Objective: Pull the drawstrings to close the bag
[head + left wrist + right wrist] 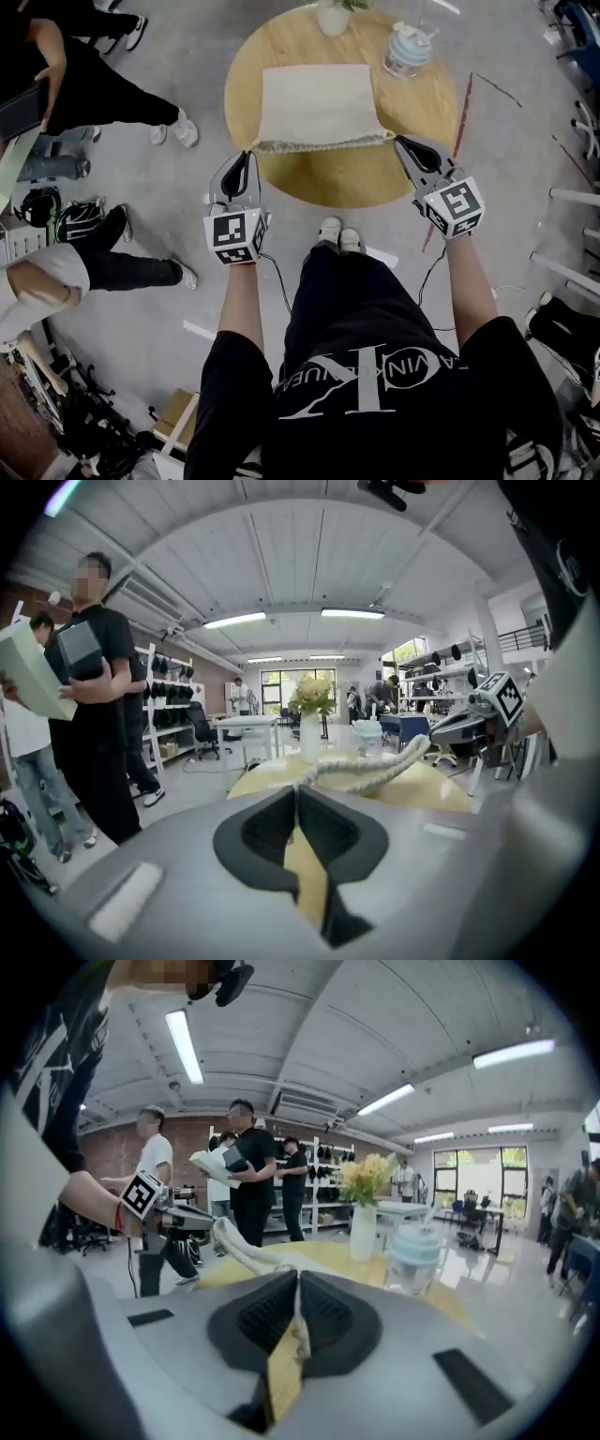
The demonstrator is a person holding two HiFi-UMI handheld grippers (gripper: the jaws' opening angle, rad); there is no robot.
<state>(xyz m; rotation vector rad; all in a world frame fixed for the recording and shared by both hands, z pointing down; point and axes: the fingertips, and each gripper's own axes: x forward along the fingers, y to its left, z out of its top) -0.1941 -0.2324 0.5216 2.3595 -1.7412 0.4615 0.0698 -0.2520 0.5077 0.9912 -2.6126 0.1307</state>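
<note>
A: How do the fingers of the left gripper (298, 789) stand?

B: They are pressed together with no gap. The thin left drawstring (306, 777) is pinched right at their tips.

A: And the right gripper (298, 1277)?

B: The same. Its pads are closed tight on the right drawstring (301, 1321), which shows as a pale strip running down between them.

A: Where is the bag from there?

B: Just ahead of both pairs of fingertips. From the left tips, the gathered mouth of the bag (375, 764) runs away to the right like a thick rope (the cloth is bunched there). In the head view the bag (319, 103) rests on the round wooden table (319, 183). Its bunched mouth is stretched between the left gripper (247, 157) and the right gripper (400, 142), and its body lies beyond them.

A: What stands farther out?

B: Beyond the bag, at the far edge of the table, there is a white vase (330, 17) with flowers. Beside it, on the right gripper's side, is a lidded cup (408, 49). Around the table, people (248, 1180) stand on the grey floor (525, 141).
</note>
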